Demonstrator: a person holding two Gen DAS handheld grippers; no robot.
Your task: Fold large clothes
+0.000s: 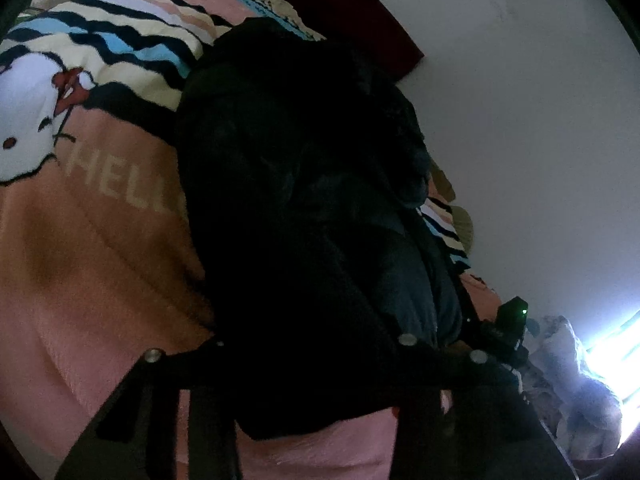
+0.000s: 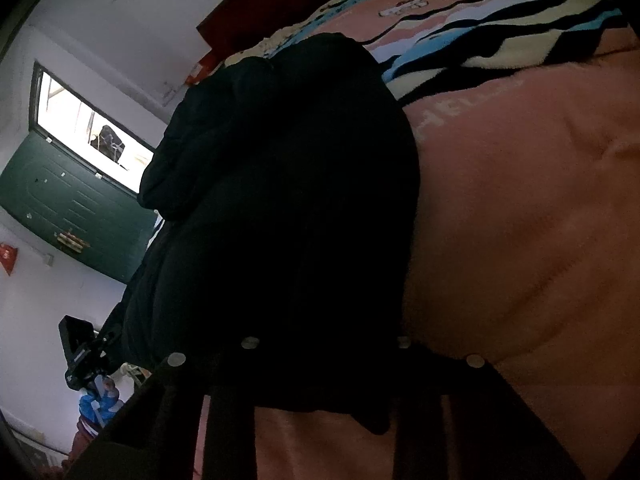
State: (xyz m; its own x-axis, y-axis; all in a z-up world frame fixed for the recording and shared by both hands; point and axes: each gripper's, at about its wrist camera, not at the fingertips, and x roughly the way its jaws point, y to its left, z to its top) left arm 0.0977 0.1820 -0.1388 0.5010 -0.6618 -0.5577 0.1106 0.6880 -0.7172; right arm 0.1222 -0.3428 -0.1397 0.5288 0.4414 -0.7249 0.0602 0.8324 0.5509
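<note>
A: Left wrist view, left to right. We note the pink blanket [image 1: 100, 264] with a white cartoon cat and pale lettering, and a band of black, blue and cream stripes [image 1: 120, 44] above it. Then the black garment [image 1: 304, 208] on the bed, a white wall [image 1: 520, 120] behind, and a bright window glare [image 1: 616, 340] at far right with a heap of pale cloth [image 1: 576, 392] under it.

B: Right wrist view, same order. We log a green door [image 2: 68, 196] with a lit pane above it, a red tag [image 2: 8, 258] on the wall, a blue bundle [image 2: 98, 402] low down, then the garment [image 2: 288, 208], then the blanket [image 2: 520, 220].

A: Obstruction?

B: The garment fills the centre of both views and hides the fingertips of each tool.

A: Its look: dark, bulky, bunched into a long mound, its near hem lying across the blanket between the fingers.

B: Left tool [image 1: 316, 392]: jaws partly drawn in, cloth between them; we cannot tell whether the pads press on it. Right tool [image 2: 324, 388]: jaws narrow, cloth between them; grip likewise too dark for us to confirm.
</note>
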